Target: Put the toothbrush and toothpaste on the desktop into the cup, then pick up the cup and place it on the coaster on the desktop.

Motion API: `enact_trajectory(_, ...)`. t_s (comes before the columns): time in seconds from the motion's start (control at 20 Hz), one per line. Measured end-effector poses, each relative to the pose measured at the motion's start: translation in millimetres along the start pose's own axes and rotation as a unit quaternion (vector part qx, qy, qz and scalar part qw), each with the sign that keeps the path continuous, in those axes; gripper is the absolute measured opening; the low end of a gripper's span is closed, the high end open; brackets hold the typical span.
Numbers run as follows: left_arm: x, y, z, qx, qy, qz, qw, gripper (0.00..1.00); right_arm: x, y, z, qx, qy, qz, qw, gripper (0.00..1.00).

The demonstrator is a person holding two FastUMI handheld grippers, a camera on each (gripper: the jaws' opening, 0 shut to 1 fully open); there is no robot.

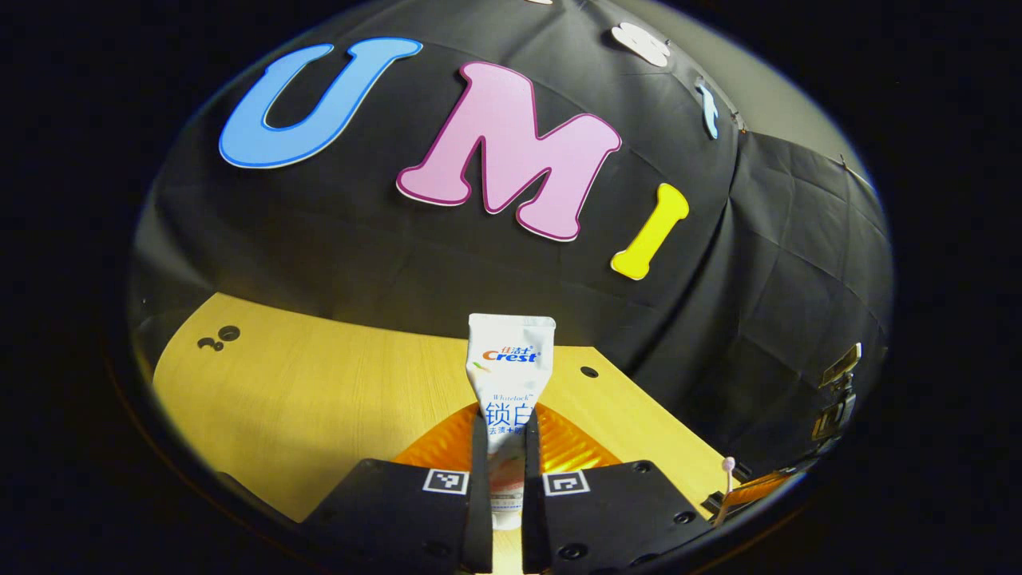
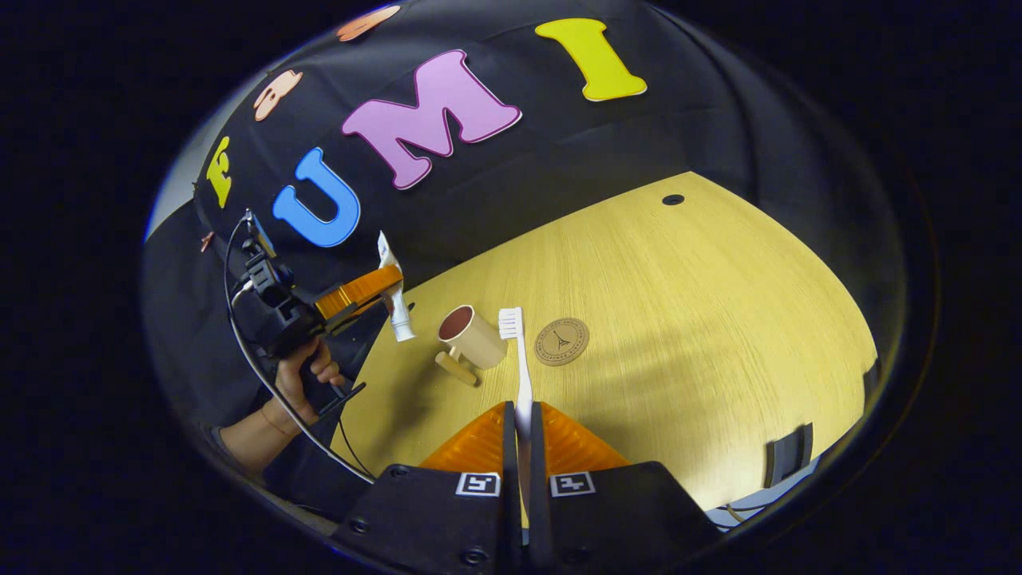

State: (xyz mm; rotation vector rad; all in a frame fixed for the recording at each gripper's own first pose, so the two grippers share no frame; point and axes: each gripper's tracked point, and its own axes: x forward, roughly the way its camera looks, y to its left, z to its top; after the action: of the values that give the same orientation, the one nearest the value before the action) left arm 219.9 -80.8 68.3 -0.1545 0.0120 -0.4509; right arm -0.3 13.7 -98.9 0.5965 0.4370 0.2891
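In the left gripper view my left gripper is shut on a white toothpaste tube, which stands up between the fingers above the wooden desktop. The right gripper view has my right gripper shut on a white toothbrush, bristles pointing away. Beyond it a beige cup with a wooden handle stands upright on the desktop, and a round brown coaster lies just to its right. Farther left, a hand holds the left gripper with the toothpaste tube raised up and left of the cup.
The desktop has small cable holes near the back and its curved front edge at the right. A cable hangs from the left gripper beside the person's forearm. The right gripper's orange finger and the toothbrush tip appear low right in the left gripper view.
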Motion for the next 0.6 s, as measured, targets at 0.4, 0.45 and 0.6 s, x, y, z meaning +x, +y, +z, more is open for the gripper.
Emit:
enact_trajectory(0.4, 49.1, 23.4, -34.3, 0.032, 0.020, 0.000, 0.999, 0.19, -7.5, -26.4, -3.1, 0.025, -0.016, -0.032, 0.999, 0.08)
enact_trajectory(0.45, 51.7, 25.1, -37.0, 0.037, 0.020, 0.003, 0.999, 0.19, -6.8, -27.5, -4.0, 0.030, -0.018, -0.034, 0.999, 0.08)
enact_trajectory(0.6, 53.6, 29.5, -45.8, 0.045, 0.023, 0.003, 0.999, 0.22, -4.3, -27.7, -6.9, 0.035, -0.024, -0.041, 0.998, 0.08)
